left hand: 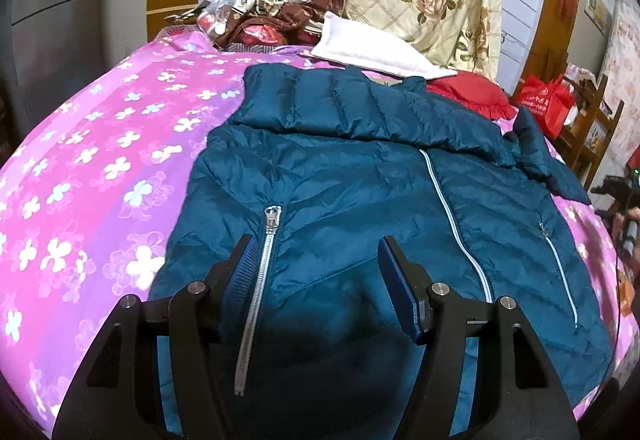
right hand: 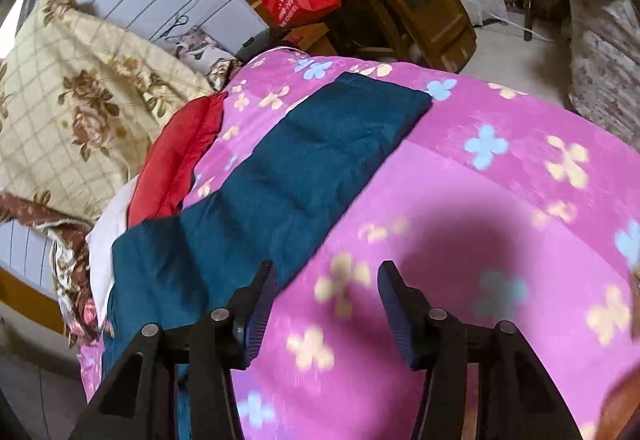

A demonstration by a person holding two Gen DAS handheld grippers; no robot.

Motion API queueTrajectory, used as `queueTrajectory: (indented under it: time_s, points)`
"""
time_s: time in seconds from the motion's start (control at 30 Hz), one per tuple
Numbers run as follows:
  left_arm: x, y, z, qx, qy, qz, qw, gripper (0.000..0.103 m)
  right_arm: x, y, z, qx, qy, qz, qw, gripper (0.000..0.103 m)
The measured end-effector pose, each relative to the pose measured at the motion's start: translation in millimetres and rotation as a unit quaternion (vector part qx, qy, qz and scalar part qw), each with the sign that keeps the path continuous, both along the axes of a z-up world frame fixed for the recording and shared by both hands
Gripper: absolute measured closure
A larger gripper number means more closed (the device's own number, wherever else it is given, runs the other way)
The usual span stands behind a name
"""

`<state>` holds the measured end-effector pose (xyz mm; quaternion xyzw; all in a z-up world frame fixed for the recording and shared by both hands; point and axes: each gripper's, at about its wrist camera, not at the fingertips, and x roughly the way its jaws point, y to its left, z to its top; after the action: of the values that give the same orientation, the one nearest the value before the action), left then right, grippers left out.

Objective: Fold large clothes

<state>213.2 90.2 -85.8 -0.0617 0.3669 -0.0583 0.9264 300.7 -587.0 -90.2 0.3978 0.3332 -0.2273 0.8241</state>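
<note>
The pink flowered bedspread [left hand: 100,168] covers the bed and serves as the folding surface, smooth and slightly glossy, wide enough to take the whole garment. On it lies the teal puffer jacket [left hand: 340,192], front up with its centre zip closed, so the quilted nylon body sits flat and ready for folding. One sleeve [left hand: 360,104] is already laid across the chest just below the collar. The other sleeve [right hand: 304,160] stretches straight out over the bedspread, a long padded rectangle not yet brought in. A silver pocket zip [left hand: 260,288] runs beside the hem, its metal teeth bright against the soft fabric.

Behind the jacket, a red cushion [left hand: 472,92] and a white cloth [left hand: 376,48] lie at the bed's head, out of the way.

The left gripper [left hand: 316,280] hangs over the lower hem with its ribbed pads spread and nothing pinched. The right gripper [right hand: 328,304] is likewise spread and empty, poised over bare bedspread just beside the outstretched sleeve, probably to take it next, though blur makes its exact height uncertain.
</note>
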Motion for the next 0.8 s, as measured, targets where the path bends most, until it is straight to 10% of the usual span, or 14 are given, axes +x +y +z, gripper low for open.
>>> queueTrajectory:
  time_s: [0.27,0.47,0.8]
  points:
    - [18,-8,-18,0.013,0.024,-0.012,0.9996,0.041,46,-40,-28,-0.014,0.016,-0.031,0.999,0.053]
    - [29,-8,-34,0.014,0.056,-0.010,0.9983,0.041,61,-48,-30,-0.033,0.030,-0.038,0.998,0.094]
    - [17,-1,-18,-0.013,0.043,-0.015,0.9989,0.041,54,32,116,-0.237,0.041,0.011,0.971,0.099]
